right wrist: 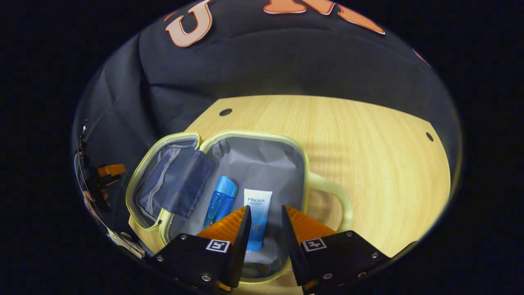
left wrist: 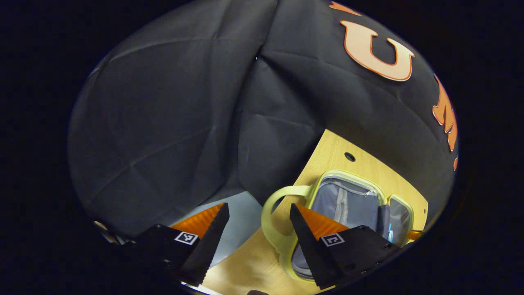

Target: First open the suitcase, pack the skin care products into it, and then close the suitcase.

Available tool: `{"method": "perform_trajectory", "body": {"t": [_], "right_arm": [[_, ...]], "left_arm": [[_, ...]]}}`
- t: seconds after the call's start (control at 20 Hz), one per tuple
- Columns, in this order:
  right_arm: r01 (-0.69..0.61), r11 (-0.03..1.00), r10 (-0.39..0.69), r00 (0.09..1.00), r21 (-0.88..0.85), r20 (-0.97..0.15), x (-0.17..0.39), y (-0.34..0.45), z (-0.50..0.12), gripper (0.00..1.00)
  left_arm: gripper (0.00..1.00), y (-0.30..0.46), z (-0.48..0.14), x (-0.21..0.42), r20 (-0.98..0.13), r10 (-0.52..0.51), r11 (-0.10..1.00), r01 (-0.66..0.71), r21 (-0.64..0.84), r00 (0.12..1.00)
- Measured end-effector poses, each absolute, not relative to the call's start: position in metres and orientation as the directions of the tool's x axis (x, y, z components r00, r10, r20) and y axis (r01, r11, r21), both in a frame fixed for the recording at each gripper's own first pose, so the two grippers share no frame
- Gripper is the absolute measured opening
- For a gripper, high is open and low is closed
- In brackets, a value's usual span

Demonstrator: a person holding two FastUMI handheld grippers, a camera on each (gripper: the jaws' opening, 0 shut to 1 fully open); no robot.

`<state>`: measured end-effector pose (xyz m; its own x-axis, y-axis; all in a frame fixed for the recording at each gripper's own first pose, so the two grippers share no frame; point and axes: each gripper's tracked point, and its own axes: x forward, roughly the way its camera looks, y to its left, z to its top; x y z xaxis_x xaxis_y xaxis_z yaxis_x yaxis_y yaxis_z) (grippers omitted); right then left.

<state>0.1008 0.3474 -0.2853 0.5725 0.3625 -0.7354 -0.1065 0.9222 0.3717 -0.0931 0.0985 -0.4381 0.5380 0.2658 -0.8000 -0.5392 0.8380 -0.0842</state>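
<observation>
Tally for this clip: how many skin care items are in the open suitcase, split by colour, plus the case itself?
Blue bottle: 1
White tube with a blue cap: 1
Suitcase, yellow-green trim, grey lining, lying open on the wooden table: 1
Total: 3, with both products inside the case.

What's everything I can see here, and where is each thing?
suitcase: one, pale yellow-green with grey lining, lying open on the table
handle: one, yellow-green loop on the suitcase's side
blue bottle: one, clear blue, lying inside the suitcase
white tube: one, white with a blue end, inside the suitcase beside the bottle
table: one, light wood, with small round holes
wall cloth: black, behind the table
left claw: one, black with orange fingers, open, near the handle
right claw: one, black with orange fingers, open above the tube
</observation>
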Motion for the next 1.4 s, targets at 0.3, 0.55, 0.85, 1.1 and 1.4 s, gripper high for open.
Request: {"method": "perform_trajectory", "body": {"t": [0.3,0.55,0.85,1.1,1.4], "right_arm": [[-0.056,0.93,0.294,0.708,0.363,-0.642,0.115,0.301,-0.235,0.85],[-0.034,0.948,0.235,0.749,0.318,-0.619,0.11,0.265,-0.216,0.89],[-0.036,0.973,0.17,0.775,0.226,-0.608,0.096,0.237,-0.211,0.89],[-0.026,0.985,0.118,0.823,0.171,-0.556,0.098,0.22,-0.194,0.89],[-0.047,0.991,0.103,0.859,0.123,-0.501,0.106,0.203,-0.176,0.9]], "left_arm": [[0.93,0.089,-0.488,-0.081,-0.871,0.137,0.827,-0.539,-0.162,0.472],[0.5,0.079,-0.518,-0.079,-0.908,0.018,0.794,-0.558,-0.242,0.418],[0.1,0.07,-0.493,-0.066,-0.87,-0.043,0.851,-0.438,-0.289,0.492],[0.02,0.061,-0.434,-0.053,-0.824,-0.018,0.924,-0.307,-0.23,0.566],[0.02,0.038,-0.349,-0.037,-0.734,-0.03,0.942,-0.226,-0.248,0.679]]}}
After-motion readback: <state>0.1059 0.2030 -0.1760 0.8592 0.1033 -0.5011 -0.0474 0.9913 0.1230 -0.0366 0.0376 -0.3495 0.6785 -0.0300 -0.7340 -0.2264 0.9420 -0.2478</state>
